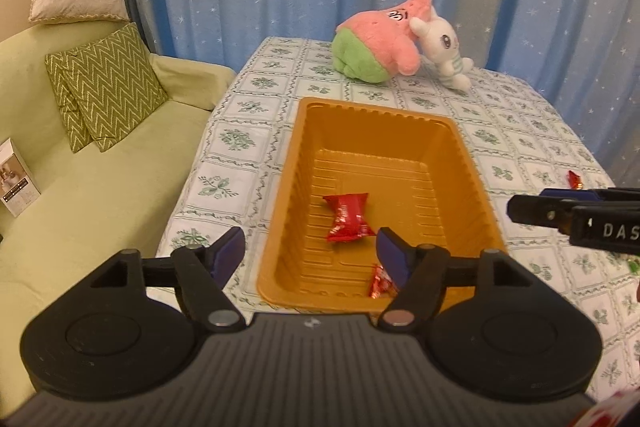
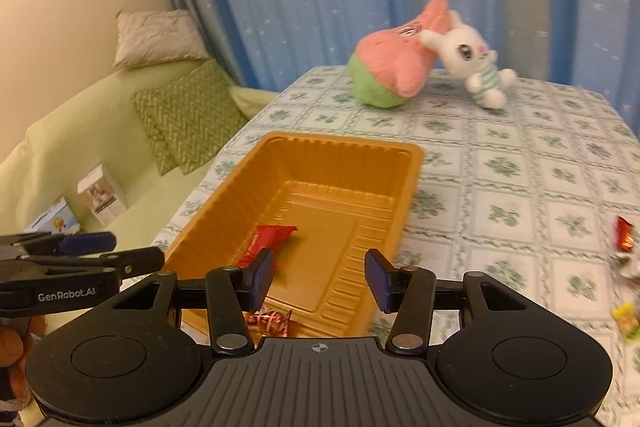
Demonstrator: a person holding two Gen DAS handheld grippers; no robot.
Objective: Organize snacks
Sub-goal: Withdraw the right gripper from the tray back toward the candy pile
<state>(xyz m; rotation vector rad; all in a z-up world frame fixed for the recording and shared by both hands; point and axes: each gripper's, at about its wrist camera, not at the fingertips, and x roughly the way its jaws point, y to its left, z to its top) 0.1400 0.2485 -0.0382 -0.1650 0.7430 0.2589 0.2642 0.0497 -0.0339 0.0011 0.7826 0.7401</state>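
An orange plastic tray (image 1: pixel 472 163) (image 2: pixel 408 187) stands on the table with the patterned cloth. Inside lie a red snack packet (image 1: pixel 347 218) (image 2: pixel 266 241) and a smaller red candy (image 1: pixel 380 283) (image 2: pixel 272 321) near the front wall. My left gripper (image 1: pixel 310 253) is open and empty above the tray's near end. My right gripper (image 2: pixel 320 279) is open and empty over the tray's near right part; it also shows in the left wrist view (image 1: pixel 532 205). Loose snacks lie on the cloth to the right: a red one (image 1: pixel 575 179) (image 2: pixel 625 235) and a yellow-green one (image 2: pixel 627 319).
A pink and green plush (image 1: pixel 376 39) (image 2: pixel 394 67) and a white bunny plush (image 1: pixel 442 53) (image 2: pixel 476 63) lie at the table's far side. A green sofa (image 1: pixel 80 187) with cushions and small boxes (image 2: pixel 102 199) stands left. Blue curtains hang behind.
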